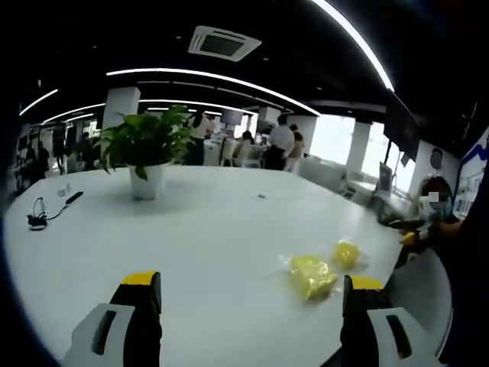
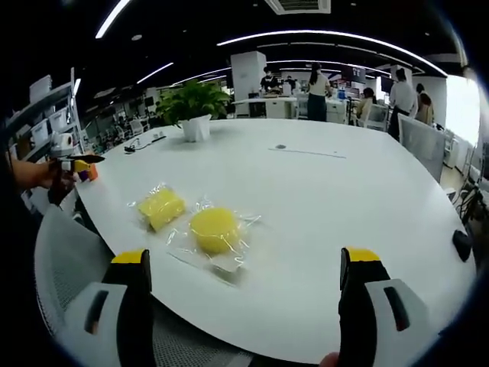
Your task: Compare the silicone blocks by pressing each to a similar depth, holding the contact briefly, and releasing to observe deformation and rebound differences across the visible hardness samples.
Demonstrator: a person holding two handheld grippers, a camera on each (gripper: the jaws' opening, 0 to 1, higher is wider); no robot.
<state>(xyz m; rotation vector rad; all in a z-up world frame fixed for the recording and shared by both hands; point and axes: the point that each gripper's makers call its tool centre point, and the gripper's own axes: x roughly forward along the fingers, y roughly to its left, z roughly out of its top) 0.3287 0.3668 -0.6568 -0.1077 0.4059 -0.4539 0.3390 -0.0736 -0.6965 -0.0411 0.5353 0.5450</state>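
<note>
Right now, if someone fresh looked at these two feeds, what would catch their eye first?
Two bright yellow silicone blocks in clear wrap on the white table: a round block nearest the right gripper, and a squarish block just beyond it. Next, the potted plant standing farther back on the table. Both grippers hang open above the table edge, left gripper included, touching nothing.

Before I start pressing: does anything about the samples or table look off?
One thing: both yellow samples, the round block and the squarer block, are in clear plastic wrap that is crinkled and loose around them. Pressing through it may blur the rebound. Both lie flat near the white table's edge. Nothing spilled or damaged.
</note>
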